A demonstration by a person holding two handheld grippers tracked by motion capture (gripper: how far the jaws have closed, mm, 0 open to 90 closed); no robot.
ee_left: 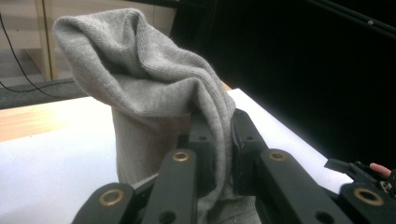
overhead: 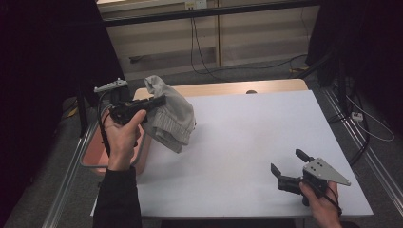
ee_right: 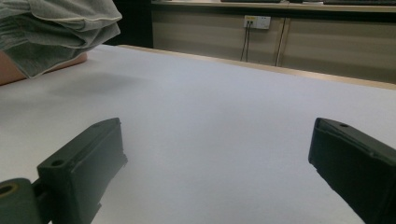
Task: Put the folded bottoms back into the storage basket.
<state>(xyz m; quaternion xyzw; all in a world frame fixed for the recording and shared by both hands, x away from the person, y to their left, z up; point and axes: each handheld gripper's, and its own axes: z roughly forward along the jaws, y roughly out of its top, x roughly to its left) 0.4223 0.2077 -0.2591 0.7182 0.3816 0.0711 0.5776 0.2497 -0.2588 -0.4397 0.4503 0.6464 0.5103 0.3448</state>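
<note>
Left gripper (overhead: 159, 101) pinches grey cloth (overhead: 171, 114) aloft over table's (overhead: 247, 137) far-left; right gripper (overhead: 289, 165), jaws spread, rests near-right.

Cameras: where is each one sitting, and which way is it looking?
High view: above the person's side, looking forward and down on the table; both forearms and hands enter from below, with the left tool and right tool.
Left gripper view: rides the left tool, looking along its jaws, shut on the cloth.
Right gripper view: rides the right tool, low over the table, looking across it between open jaws.
Shared: the cloth and the white table appear in all three.
</note>
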